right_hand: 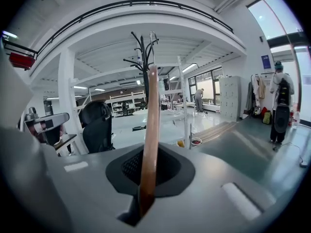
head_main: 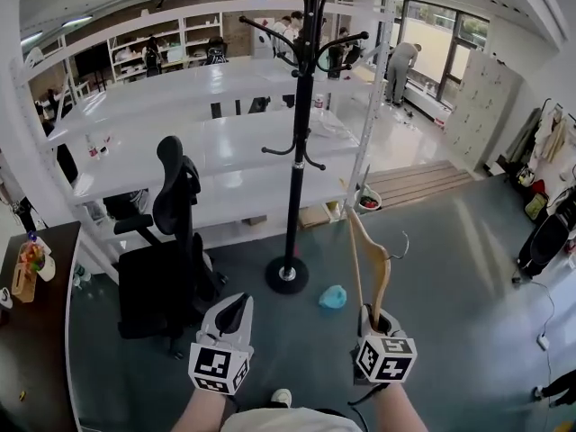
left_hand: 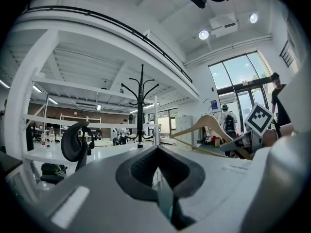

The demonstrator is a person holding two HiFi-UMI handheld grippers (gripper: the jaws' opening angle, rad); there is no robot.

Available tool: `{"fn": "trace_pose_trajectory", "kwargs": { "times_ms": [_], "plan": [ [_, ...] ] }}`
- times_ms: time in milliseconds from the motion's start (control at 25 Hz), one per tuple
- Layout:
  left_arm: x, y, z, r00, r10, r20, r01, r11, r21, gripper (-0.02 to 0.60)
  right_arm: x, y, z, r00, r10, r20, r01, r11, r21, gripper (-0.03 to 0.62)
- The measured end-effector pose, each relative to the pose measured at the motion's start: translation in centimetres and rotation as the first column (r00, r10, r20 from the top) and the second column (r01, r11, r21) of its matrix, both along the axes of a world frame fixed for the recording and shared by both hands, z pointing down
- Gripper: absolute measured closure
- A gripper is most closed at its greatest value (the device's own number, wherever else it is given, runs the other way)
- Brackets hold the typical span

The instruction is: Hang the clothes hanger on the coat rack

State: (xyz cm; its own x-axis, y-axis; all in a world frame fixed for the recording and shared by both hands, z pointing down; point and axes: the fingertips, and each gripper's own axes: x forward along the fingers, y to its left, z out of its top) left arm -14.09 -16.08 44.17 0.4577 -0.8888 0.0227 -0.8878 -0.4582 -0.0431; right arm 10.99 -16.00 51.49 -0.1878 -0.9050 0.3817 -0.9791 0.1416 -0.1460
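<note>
A black coat rack [head_main: 299,124] stands on its round base on the floor ahead; its hooked top also shows in the left gripper view [left_hand: 141,93] and right gripper view [right_hand: 142,52]. My right gripper [head_main: 377,320] is shut on one end of a wooden clothes hanger [head_main: 367,257], which points up and forward with its metal hook [head_main: 402,246] to the right. In the right gripper view the wooden clothes hanger [right_hand: 149,130] rises from the jaws. My left gripper [head_main: 232,318] is shut and holds nothing; the wooden clothes hanger [left_hand: 209,123] appears at its right.
A black office chair [head_main: 166,259] stands left of the rack. White tables [head_main: 225,165] lie behind it. A teal object [head_main: 332,297] lies on the floor near the rack base. A dark desk [head_main: 36,331] is at far left. People stand in the background.
</note>
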Motion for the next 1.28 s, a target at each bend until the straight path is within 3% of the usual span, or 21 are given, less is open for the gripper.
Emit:
{"fn": "trace_pose_trajectory", "kwargs": {
  "times_ms": [480,880,1280],
  "plan": [
    [-0.7,-9.8,1.7,1.000,0.006,-0.002,-0.006,1.000,-0.022,0.581,-0.7,-10.1,1.3,1.000,0.006,-0.002,-0.006,1.000,-0.021,0.566],
    [0.5,-18.6,1.4,0.998,-0.068,0.008,0.068,0.998,0.013,0.581,1.5,-21.2,1.1,1.000,-0.028,0.010,0.028,0.999,0.016,0.566],
    [1.9,-24.1,-0.4,0.990,-0.140,0.021,0.140,0.990,0.016,0.581,2.4,-32.2,-6.6,0.993,-0.115,-0.032,0.118,0.987,0.111,0.566]
  ]
}}
